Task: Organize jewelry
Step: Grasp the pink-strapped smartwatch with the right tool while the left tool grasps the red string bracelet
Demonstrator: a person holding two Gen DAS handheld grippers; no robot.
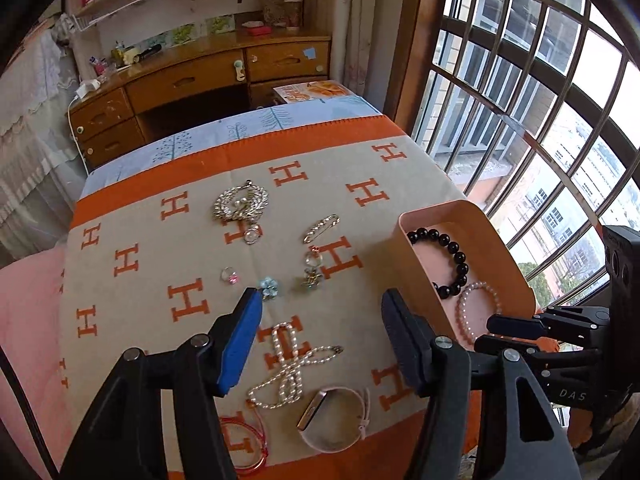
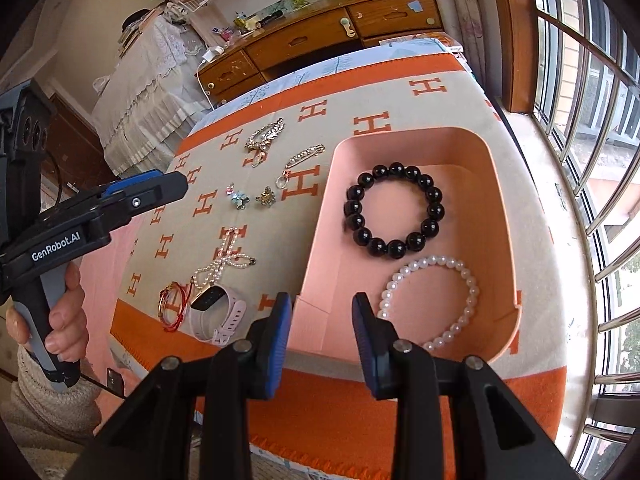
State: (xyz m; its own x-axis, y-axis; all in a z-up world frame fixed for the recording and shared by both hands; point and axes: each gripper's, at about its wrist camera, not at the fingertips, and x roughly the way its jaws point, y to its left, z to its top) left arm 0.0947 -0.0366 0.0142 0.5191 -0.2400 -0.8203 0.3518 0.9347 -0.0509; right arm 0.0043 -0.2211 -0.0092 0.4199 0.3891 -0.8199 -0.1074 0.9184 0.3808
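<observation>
A peach box (image 2: 502, 216) on the orange-and-beige blanket holds a black bead bracelet (image 2: 394, 210) and a white pearl bracelet (image 2: 434, 300); the box also shows in the left wrist view (image 1: 424, 264). Left of it lie a pearl necklace (image 1: 290, 368), a pink watch (image 1: 332, 416), a red cord bracelet (image 1: 248, 444), a blue flower piece (image 1: 269, 287), a small ring (image 1: 229, 276), a charm (image 1: 312, 278), a silver pin (image 1: 320, 228) and a silver brooch (image 1: 240, 204). My left gripper (image 1: 322, 304) is open above the necklace. My right gripper (image 2: 322, 306) is open and empty at the box's near edge.
A wooden desk (image 1: 200, 80) with drawers stands beyond the blanket's far edge. A barred window (image 1: 540, 100) runs along the right side. A lace-covered piece of furniture (image 2: 148, 92) stands at the left.
</observation>
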